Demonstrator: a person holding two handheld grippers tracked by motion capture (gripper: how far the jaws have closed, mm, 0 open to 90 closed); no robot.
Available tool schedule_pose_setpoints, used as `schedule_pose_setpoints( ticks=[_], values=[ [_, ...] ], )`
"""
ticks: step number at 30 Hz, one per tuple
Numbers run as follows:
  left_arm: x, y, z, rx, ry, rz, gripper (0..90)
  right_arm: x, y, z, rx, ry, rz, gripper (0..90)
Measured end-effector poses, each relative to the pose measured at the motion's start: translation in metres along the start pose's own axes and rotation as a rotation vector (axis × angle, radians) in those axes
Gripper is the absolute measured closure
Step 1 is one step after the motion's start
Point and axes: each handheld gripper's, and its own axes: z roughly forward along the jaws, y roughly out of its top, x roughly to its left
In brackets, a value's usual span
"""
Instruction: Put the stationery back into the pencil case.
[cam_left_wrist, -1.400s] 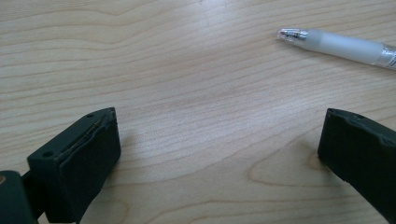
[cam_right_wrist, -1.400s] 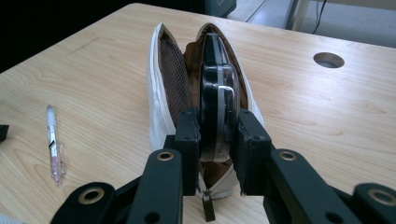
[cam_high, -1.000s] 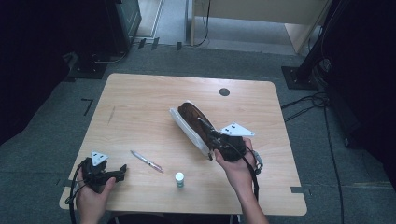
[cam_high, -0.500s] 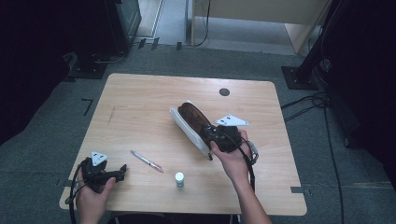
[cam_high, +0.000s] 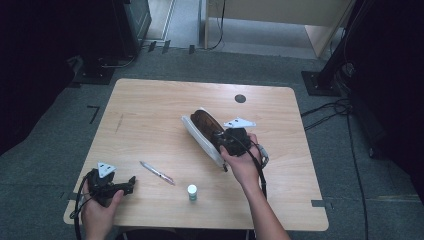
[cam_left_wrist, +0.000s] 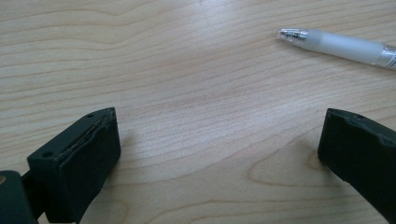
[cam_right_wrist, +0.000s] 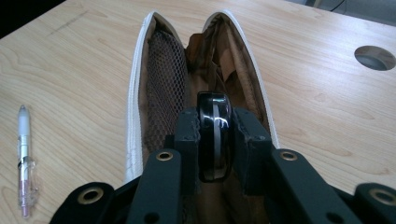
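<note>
Right gripper view: small black glossy disc (cam_right_wrist: 213, 135) clamped on edge between right gripper (cam_right_wrist: 213, 140) jaws, poised over open white-rimmed brown pouch (cam_right_wrist: 161, 88), edge-first for insertion. Left gripper (cam_left_wrist: 219, 154) resting apart, jaws spread and empty, near translucent pen (cam_left_wrist: 341, 46) on wooden table (cam_left_wrist: 163, 70).

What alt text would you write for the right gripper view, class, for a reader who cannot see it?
The right gripper clamps a black disc-shaped object edge-on over an open white pencil case with a brown mesh-lined interior. A pen lies left on the wooden table.
</note>
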Motion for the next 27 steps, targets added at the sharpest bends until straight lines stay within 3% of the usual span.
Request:
schedule_pose_setpoints(
  ticks=[11,27],
  values=[
    [0.0,0.0,0.0,0.001,-0.002,0.002,0.0,-0.003,0.004,0.008,-0.008,-0.01,0.012,73.7],
    [0.0,0.0,0.0,0.001,-0.001,0.003,0.0,0.013,0.003,-0.028,-0.089,0.041,-0.011,72.5]
  ],
)
